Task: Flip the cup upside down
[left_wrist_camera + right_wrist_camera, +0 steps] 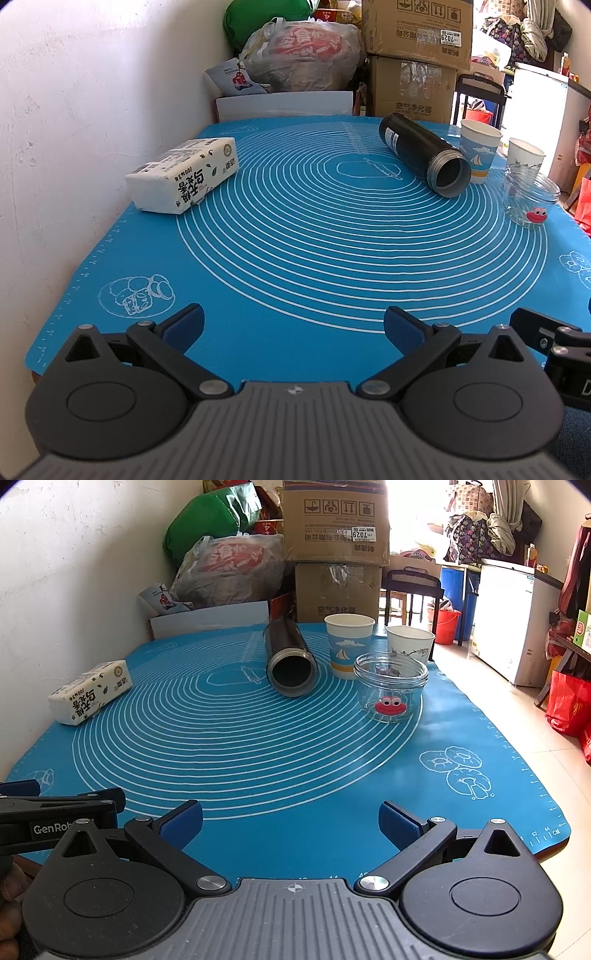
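A paper cup with a sailboat print (479, 151) (348, 645) stands upright, mouth up, at the far right of the blue mat. A second white paper cup (523, 153) (409, 642) stands upright beside it. A clear glass jar with a red crab sticker (530, 197) (390, 686) stands in front of them. A black flask (424, 158) (290, 661) lies on its side, open mouth toward me. My left gripper (293, 326) is open and empty over the mat's near edge. My right gripper (290, 821) is open and empty, beside the left one.
A tissue pack (183, 175) (90, 692) lies at the left near the white wall. Cardboard boxes (415, 55) (336, 550) and stuffed bags (303, 51) stand behind the table. The blue mat (295, 240) (258, 746) covers the table; the floor drops off at right.
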The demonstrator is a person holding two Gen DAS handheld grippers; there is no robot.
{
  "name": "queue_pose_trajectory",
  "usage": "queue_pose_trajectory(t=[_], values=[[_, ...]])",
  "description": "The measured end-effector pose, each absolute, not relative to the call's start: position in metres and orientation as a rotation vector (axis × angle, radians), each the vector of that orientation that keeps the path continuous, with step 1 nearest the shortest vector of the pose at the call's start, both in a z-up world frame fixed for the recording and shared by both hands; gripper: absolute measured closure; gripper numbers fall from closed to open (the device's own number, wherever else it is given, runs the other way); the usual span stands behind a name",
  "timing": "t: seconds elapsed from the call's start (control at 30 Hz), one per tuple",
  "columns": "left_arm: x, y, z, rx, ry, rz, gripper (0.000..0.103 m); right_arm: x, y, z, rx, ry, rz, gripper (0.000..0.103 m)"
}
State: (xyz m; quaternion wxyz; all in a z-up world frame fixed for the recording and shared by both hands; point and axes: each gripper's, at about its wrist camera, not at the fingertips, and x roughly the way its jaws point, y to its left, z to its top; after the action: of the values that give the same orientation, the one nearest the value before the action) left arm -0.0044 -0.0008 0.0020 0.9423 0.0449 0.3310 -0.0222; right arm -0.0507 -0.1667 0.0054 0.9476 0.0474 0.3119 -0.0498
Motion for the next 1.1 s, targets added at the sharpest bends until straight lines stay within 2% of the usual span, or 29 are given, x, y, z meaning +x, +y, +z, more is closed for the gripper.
queue_pose_trajectory(t=[0.67,0.87,1.1], values=[[0.001,-0.001,0.007,0.087,0.670,-0.057,0.001,-0.045,-0.179,0.014,0.143,0.649,-0.075,0.000],[0.019,-0.010,0.031,0.065,0.626,-0.085,0.001,-0.033,-0.194,0.040,0.122,0.591,-0.084,0.000],[0.074,-0.042,0.062,0.029,0.609,-0.120,0.001,-0.002,-0.222,0.067,0.091,0.531,-0.119,0.000]])
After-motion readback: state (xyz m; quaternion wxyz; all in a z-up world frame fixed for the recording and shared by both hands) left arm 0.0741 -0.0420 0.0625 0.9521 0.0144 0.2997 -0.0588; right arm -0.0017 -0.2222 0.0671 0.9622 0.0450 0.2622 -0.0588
